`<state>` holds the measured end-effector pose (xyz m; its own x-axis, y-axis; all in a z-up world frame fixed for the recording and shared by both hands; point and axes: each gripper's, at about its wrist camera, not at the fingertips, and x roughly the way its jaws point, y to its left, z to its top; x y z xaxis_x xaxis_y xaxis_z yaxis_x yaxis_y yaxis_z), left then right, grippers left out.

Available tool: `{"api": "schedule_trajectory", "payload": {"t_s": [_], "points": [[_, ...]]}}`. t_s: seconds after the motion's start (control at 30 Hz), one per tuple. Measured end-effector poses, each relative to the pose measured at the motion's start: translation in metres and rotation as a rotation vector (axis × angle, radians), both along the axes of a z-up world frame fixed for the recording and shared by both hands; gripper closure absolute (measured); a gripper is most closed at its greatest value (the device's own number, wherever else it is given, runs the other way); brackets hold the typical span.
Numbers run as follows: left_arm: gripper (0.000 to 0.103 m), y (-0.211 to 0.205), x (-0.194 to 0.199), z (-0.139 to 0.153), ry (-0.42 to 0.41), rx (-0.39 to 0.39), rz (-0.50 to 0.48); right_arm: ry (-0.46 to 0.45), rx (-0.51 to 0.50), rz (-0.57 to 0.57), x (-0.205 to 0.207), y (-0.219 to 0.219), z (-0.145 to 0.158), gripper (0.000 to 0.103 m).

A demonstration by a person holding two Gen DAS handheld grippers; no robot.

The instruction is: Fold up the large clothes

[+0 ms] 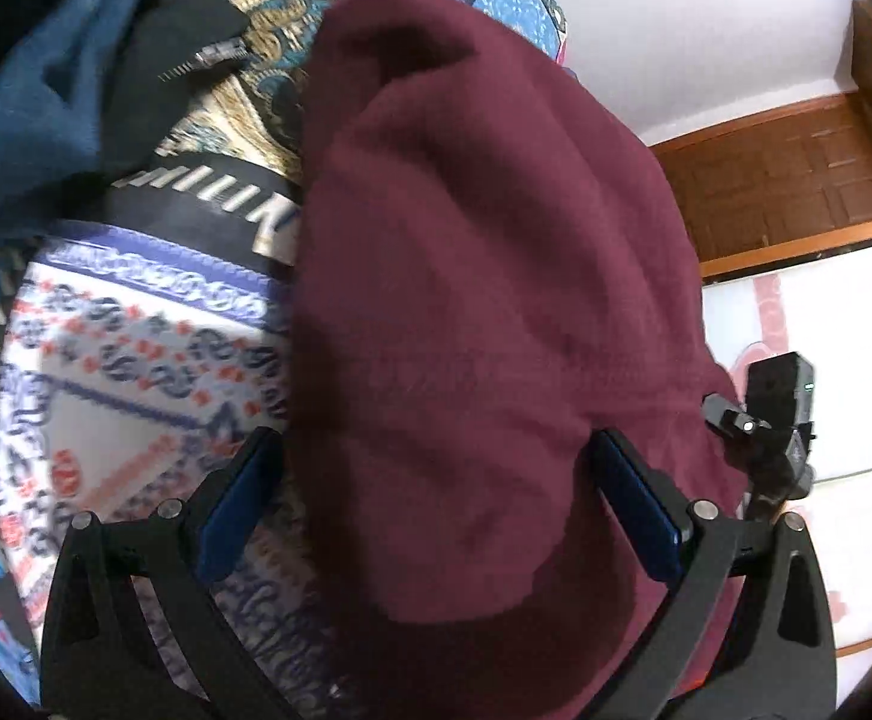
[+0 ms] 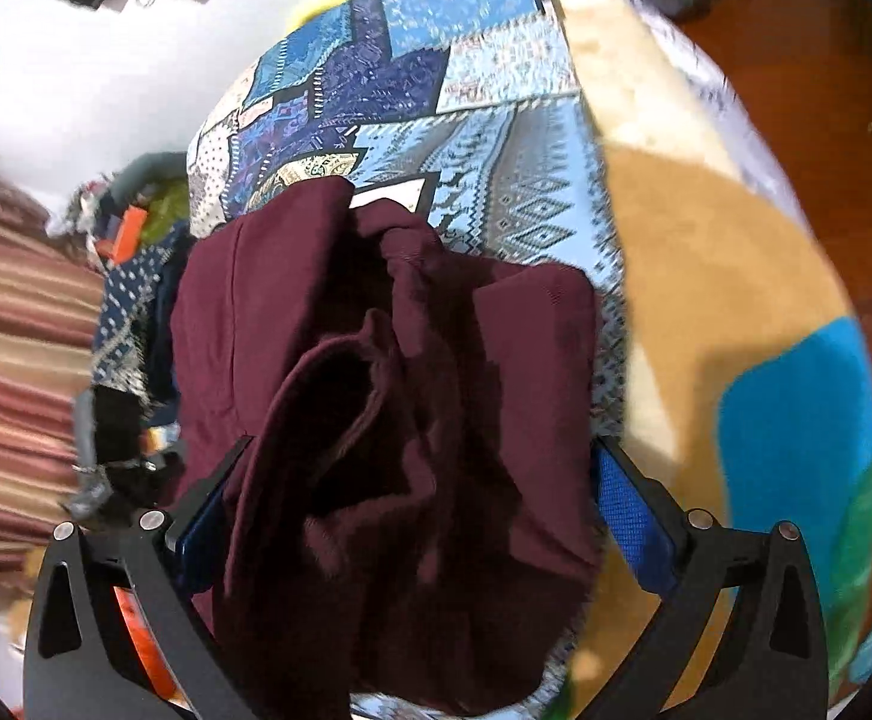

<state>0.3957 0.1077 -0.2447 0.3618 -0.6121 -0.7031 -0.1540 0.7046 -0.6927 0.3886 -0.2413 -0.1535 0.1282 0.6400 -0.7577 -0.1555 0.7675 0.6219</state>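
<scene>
1. A patchwork bedspread (image 2: 466,96) in blues, whites and black covered the bed and filled the background of both wrist views; in the left wrist view its white panel with red and navy marks (image 1: 136,360) lay to the left of the garment.
2. A maroon garment (image 1: 484,312) of soft, fleecy cloth lay bunched on the bedspread. In the right wrist view the same garment (image 2: 376,396) was crumpled into deep folds, with one rolled fold forming a dark hollow near its middle.
3. A tan, cream, blue and green blanket (image 2: 736,324) lay along the right side of the bedspread in the right wrist view, just beside the garment.
4. A blue cloth (image 1: 46,96) and a black item with a zip (image 1: 184,48) lay heaped at the upper left in the left wrist view, near the garment's far end.
5. A brown wooden door (image 1: 796,174) showed at the right, set in a white wall.
6. The left gripper (image 1: 436,480) stood with its fingers spread wide, and the maroon cloth bulged between them and over them; neither blue pad (image 1: 238,510) pressed it closed.
7. The right gripper (image 2: 418,498) was likewise spread apart, with the garment lying between its fingers and hiding most of the left one.
</scene>
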Motion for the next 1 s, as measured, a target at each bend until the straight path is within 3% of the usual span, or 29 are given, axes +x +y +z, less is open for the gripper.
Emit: {"api": "schedule_trajectory", "payload": {"t_s": [0.1,0.17,0.27,0.33,0.4,0.53,0.73,1.0], "points": [[0.0,-0.005,0.005,-0.002,0.007,-0.02,-0.004,0.036,0.031,-0.018,0.002,0.0,-0.003,0.0],[0.006,-0.008,0.004,0.0,0.003,-0.028,-0.011,0.026,0.02,-0.028,-0.002,0.001,0.002,0.001],[0.018,-0.01,0.0,0.009,-0.007,-0.027,-0.007,-0.007,-0.01,-0.046,-0.01,0.0,0.015,0.014],[0.027,-0.011,-0.004,0.015,-0.021,-0.013,-0.006,-0.023,-0.028,-0.059,-0.013,0.001,0.024,0.038],[0.036,-0.009,-0.01,0.025,-0.043,-0.01,-0.001,-0.028,-0.035,-0.072,-0.016,0.002,0.033,0.051],[0.055,-0.001,-0.025,0.051,-0.116,-0.035,0.011,-0.044,-0.029,-0.087,-0.023,0.006,0.051,0.065],[0.059,0.01,-0.055,0.111,-0.235,0.01,0.016,-0.096,0.016,-0.062,-0.034,0.03,0.085,0.07],[0.059,0.083,-0.086,0.201,-0.412,0.078,0.069,-0.252,0.086,0.012,-0.04,0.094,0.145,0.07]]}}
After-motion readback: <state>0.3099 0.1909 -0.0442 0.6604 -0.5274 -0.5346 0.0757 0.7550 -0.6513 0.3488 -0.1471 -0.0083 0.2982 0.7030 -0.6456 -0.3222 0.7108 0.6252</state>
